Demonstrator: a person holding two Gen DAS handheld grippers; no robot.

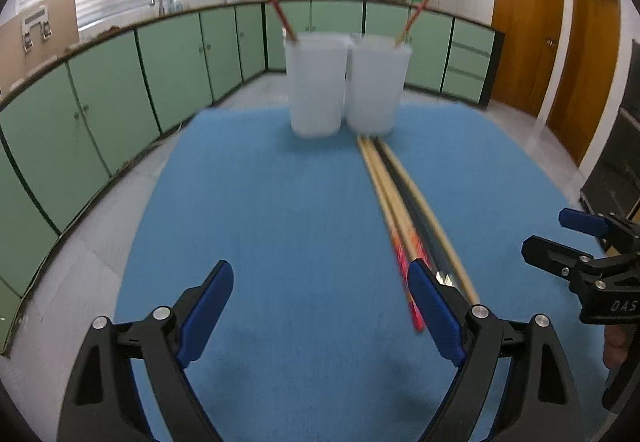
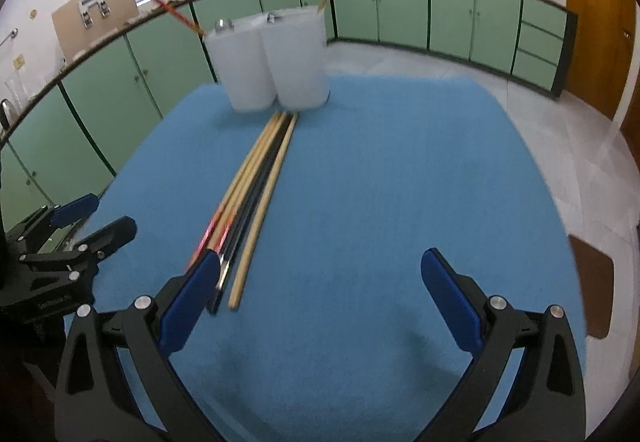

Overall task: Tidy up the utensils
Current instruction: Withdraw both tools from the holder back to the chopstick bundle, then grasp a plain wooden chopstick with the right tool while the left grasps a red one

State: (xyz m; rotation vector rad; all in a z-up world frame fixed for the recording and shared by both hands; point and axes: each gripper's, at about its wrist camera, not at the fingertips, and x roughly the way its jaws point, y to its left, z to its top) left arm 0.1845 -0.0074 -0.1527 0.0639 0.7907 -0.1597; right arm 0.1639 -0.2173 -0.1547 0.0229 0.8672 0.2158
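A blue cloth is covering the counter and is carrying everything. Two white plastic cups are standing side by side at its far end, touching or nearly so: the left cup and the right cup. One chopstick is leaning out of each cup. A bundle of chopsticks is lying flat on the cloth, running from just in front of the right cup toward the near edge. The sticks are lying close together, mostly pale wood, with dark ones between them and red on the near ends of some.
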